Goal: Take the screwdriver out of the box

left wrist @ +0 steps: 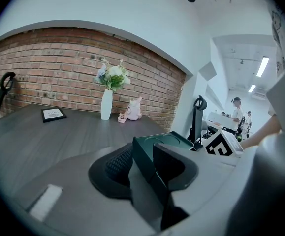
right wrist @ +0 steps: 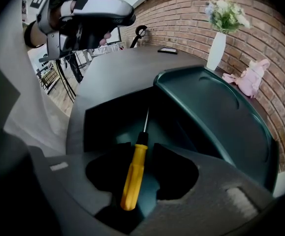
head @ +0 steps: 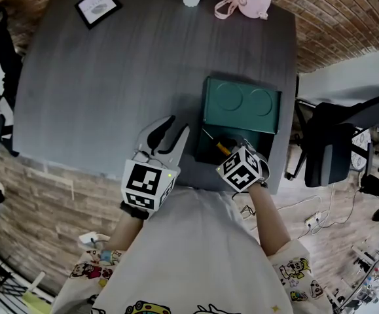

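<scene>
Down inside the open dark-green box [right wrist: 216, 107], the screwdriver [right wrist: 135, 173] lies with its smooth yellow handle between the right gripper's [right wrist: 142, 149] parted jaws, which straddle it without clamping. Only that gripper's view shows the thin steel shaft and black collar; the head view catches just an orange sliver. The moulded lid carries two round recesses. Beside the box, the left gripper [head: 175, 131] hovers slack-jawed and empty over the grey wood-grain table [head: 110, 84].
</scene>
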Available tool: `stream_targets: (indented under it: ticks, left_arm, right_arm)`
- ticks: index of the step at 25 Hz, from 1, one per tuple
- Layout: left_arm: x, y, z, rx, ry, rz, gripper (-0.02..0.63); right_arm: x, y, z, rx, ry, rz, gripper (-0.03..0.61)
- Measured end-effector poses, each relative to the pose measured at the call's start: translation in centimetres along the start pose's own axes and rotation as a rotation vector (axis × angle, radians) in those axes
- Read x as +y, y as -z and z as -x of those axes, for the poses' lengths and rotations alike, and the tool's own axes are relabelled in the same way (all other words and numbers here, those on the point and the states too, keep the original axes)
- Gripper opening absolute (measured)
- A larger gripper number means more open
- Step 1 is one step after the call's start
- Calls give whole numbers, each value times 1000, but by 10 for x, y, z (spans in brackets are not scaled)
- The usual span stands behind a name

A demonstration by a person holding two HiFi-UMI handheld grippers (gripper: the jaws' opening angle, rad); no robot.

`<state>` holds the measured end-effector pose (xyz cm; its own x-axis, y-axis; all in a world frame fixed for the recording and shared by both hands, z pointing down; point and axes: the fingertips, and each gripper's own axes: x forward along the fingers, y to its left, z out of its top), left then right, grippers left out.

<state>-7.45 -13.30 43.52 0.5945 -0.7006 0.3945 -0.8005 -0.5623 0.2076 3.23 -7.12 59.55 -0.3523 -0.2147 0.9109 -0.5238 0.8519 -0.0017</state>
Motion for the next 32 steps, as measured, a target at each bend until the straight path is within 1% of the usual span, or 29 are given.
stream_targets:
  ticks: [14, 16, 18, 21, 32]
  left_arm:
    - [4, 0, 2, -8, -12, 8, 126]
    - [5, -1, 2, -7, -15, 8, 126]
    - [5, -1, 3, -7, -17, 7, 125]
    - [5, 0, 4, -6, -18, 7, 124]
    - [5, -2, 4, -5, -17, -2, 123]
  right_arm:
    - [0, -1, 1, 1, 12, -13, 144]
    - [-2, -1, 1, -5, 20, -17, 129]
    - [-3, -1, 1, -8, 25, -22, 95]
    - [-4, -1, 1, -10, 22, -47, 84]
    - [-5, 1, 2, -6, -2, -95, 81]
